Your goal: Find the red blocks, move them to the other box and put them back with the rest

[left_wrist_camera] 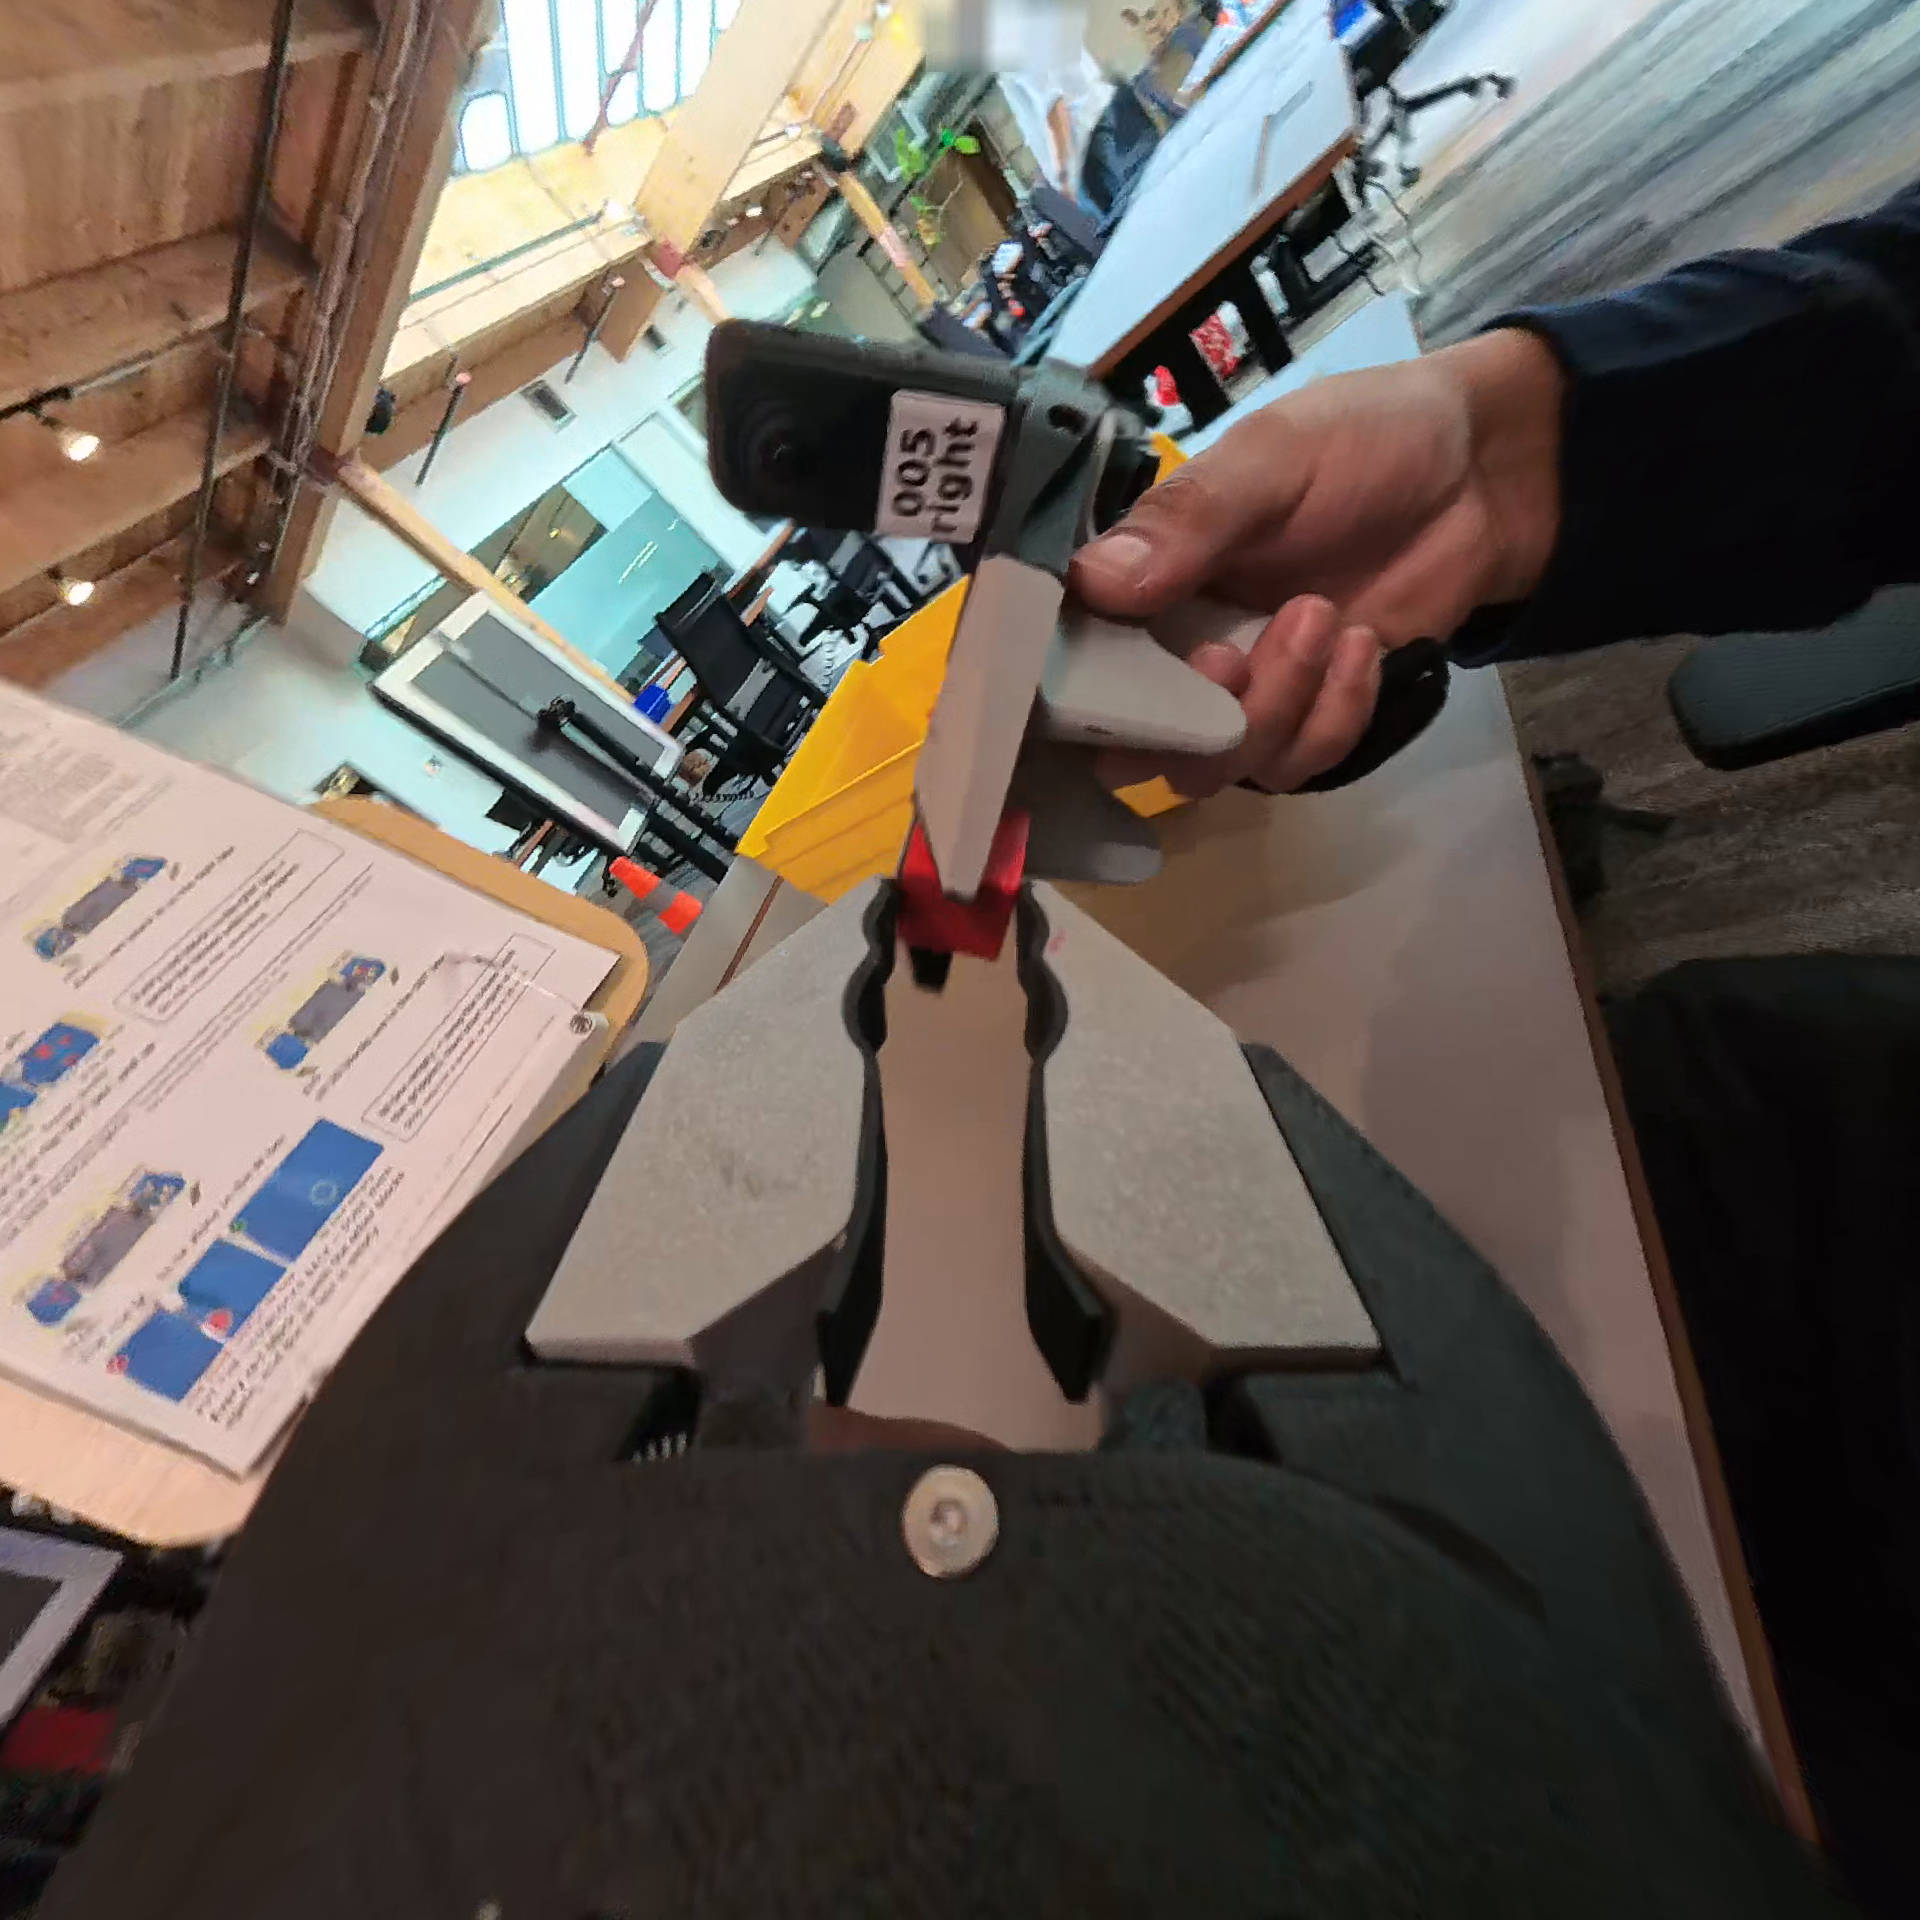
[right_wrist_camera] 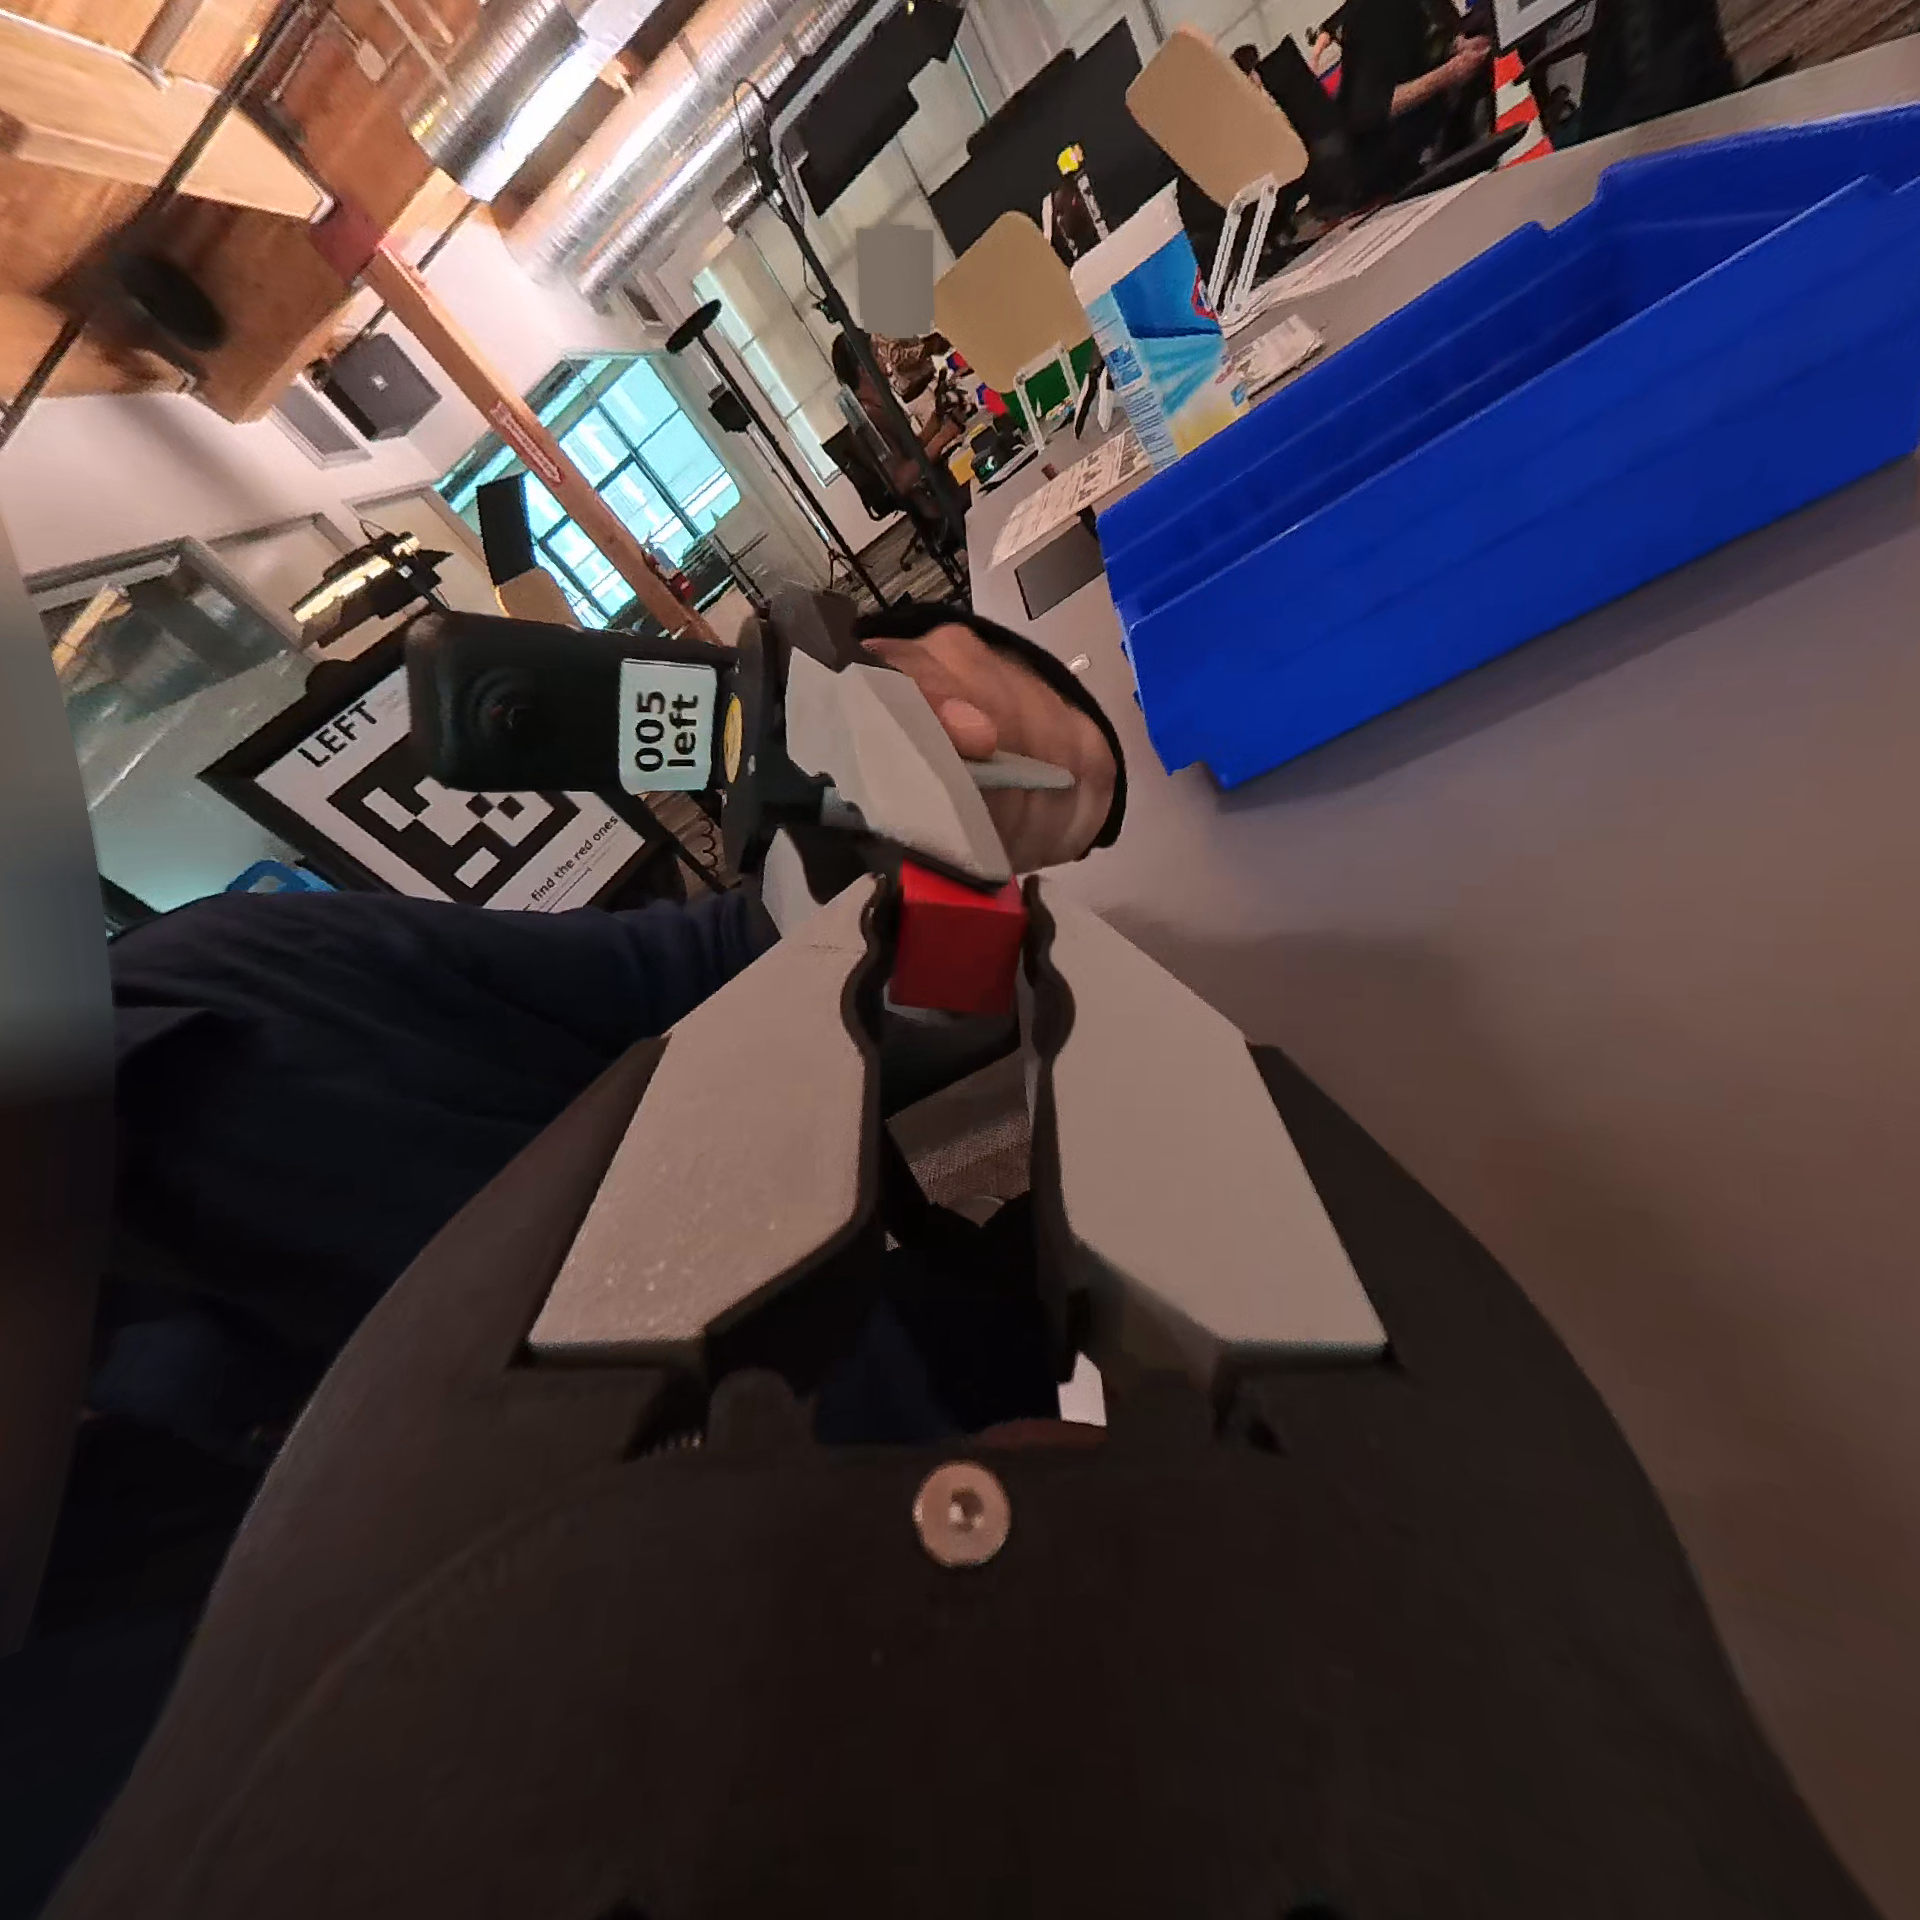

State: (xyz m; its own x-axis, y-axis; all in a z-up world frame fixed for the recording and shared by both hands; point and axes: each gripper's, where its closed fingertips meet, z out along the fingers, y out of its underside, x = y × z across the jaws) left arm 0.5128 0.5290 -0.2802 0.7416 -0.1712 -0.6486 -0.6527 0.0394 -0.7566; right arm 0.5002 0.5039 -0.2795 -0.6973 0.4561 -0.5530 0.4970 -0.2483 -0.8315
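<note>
Left wrist view first: the left gripper (left_wrist_camera: 956,935) has its fingers (left_wrist_camera: 868,966) closed on a red block (left_wrist_camera: 961,920), which sits right at the tips with both dark pads against its sides. The right gripper (left_wrist_camera: 971,852) comes in from above and across, one of its grey fingers lying over the top of the same block, so the cube is caught between two crossed pairs of fingers in the air above the grey worktop (left_wrist_camera: 1403,1018). A hand (left_wrist_camera: 1340,561) in a dark sleeve holds that right gripper. Just behind the block stands a yellow box (left_wrist_camera: 852,769), and off to the left lies a printed sheet (left_wrist_camera: 239,1049) with small pictures on it.

From the right wrist view, the right gripper (right_wrist_camera: 954,951) shows its own fingers (right_wrist_camera: 1044,966) clenched on the red block (right_wrist_camera: 951,951), the pads touching both flanks. The left gripper (right_wrist_camera: 935,873) reaches in from behind, its grey finger pressed on the block's upper face, with the left hand (right_wrist_camera: 1023,748) behind it. A blue box (right_wrist_camera: 1507,499) stands well apart on the worktop (right_wrist_camera: 1455,1039), up to the right; I cannot tell what lies inside it. The block is in neither box; it hangs between the two grippers, above the worktop.
</note>
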